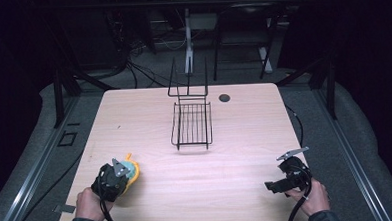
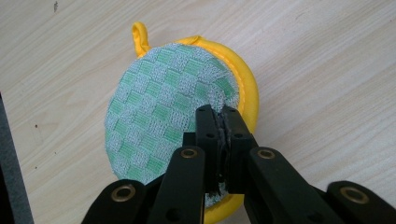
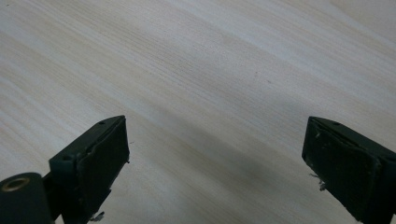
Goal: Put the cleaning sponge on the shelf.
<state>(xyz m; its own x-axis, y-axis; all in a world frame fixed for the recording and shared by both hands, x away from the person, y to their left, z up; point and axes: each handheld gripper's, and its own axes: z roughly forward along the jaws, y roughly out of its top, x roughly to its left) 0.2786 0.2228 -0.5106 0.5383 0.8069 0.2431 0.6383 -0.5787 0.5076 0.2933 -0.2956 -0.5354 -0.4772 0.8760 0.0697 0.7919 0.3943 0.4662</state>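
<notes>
the left gripper (image 2: 218,116) sits at the near left corner of the wooden table (image 1: 244,113), its two black jaws pressed together on the near edge of a round pot holder (image 2: 163,112). the pot holder has a green and pale checked terry face, a yellow border and a small yellow loop at its far side (the loop points away from the jaws). it lies flat on the table, and the pinch takes in the cloth close to its yellow rim. in the high view the pot holder (image 1: 131,169) peeks out just beyond the left gripper (image 1: 117,175).

the right gripper (image 1: 277,184) rests near the table's near right corner, well apart from the pot holder, its jaws spread wide over bare wood with nothing between them.

a black wire rack (image 1: 192,123) stands at the middle of the table's far half, well apart from both grippers.
</notes>
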